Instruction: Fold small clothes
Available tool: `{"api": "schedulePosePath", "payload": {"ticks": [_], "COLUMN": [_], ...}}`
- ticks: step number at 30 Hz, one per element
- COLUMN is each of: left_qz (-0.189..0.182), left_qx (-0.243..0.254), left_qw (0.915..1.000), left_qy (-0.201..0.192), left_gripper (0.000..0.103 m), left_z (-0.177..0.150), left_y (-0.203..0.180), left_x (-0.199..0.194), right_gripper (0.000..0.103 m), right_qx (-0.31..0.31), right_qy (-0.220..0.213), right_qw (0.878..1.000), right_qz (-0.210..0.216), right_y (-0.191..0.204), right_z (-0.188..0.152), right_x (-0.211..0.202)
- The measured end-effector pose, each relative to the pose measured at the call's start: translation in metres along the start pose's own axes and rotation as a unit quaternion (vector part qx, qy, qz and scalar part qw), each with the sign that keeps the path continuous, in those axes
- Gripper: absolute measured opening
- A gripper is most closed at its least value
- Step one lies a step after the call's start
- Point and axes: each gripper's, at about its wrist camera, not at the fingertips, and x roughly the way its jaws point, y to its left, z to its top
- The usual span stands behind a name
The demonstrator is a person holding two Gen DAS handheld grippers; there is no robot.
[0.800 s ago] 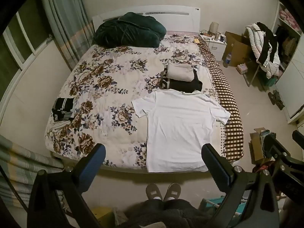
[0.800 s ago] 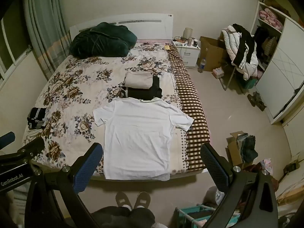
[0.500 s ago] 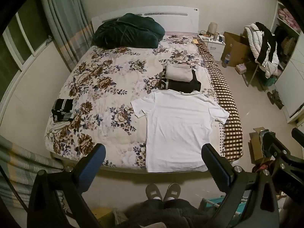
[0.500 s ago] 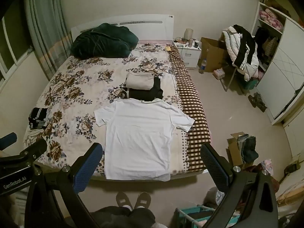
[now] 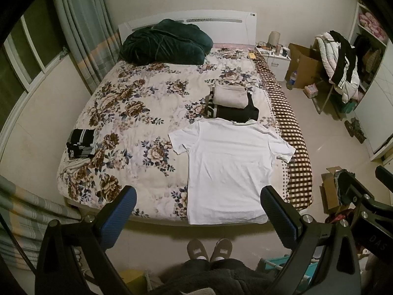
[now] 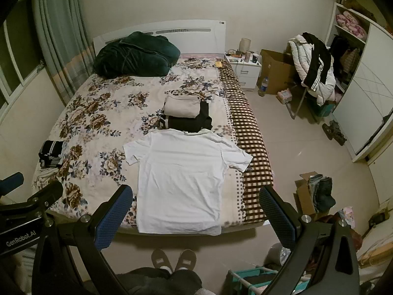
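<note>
A white T-shirt (image 5: 228, 169) (image 6: 179, 179) lies spread flat, back up, at the near right part of the floral bed (image 5: 137, 113) (image 6: 103, 113), its hem at the foot edge. Beyond its collar sits a stack of folded clothes (image 5: 232, 103) (image 6: 188, 114), beige on black. A small folded dark striped pile (image 5: 81, 142) (image 6: 51, 153) rests at the bed's left edge. My left gripper (image 5: 199, 209) is open, held high over the foot of the bed with nothing between its fingers. My right gripper (image 6: 194, 209) is open too, equally high and bare.
A dark green blanket (image 5: 167, 43) is bunched at the headboard. A person's slippered feet (image 5: 210, 248) stand at the bed's foot. To the right lie a nightstand (image 6: 245, 70), cardboard boxes (image 6: 308, 196), a chair with jackets (image 6: 313, 66) and a wardrobe (image 6: 363, 93). Curtains (image 5: 81, 24) hang at the left.
Both views have shifted only slightly; the bed sits a touch lower and nearer in the frames. Nothing on the bed has moved and both grippers stay open.
</note>
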Motion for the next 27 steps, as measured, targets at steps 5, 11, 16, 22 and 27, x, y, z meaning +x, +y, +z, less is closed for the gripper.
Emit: {"api": "schedulePosePath", "payload": {"ticks": [5,11,16,22,27], "left_qz": [0.000,0.000,0.000,-0.001,-0.001], "left_qx": [0.000,0.000,0.000,0.000,0.000], "left_qw": [1.0000,1.0000,1.0000,1.0000,1.0000], "left_qy": [-0.001,-0.002,-0.003,-0.004,-0.005], "left_gripper": [0.103,0.103,0.103,0.103,0.103], "left_z": [0.006,0.017,0.013,0.026,0.028], "left_y": [-0.004,-0.010,-0.008,-0.014,-0.015], "left_x": [-0.005,-0.007,-0.006,-0.007,-0.007], "right_gripper": [0.103,0.103,0.103,0.103,0.103], "right_qx": [0.001,0.001,0.002,0.000,0.000], "right_qy": [-0.001,-0.002,-0.003,-0.003,-0.003], "right_qw": [1.000,1.000,1.000,1.000,1.000], "right_qz": [0.001,0.002,0.003,0.006,0.006], "right_y": [0.008,0.009,0.008,0.016,0.017], "right_z": [0.007,0.009,0.007,0.026,0.027], "right_x": [-0.006,-0.009,-0.007,-0.011,-0.012]}}
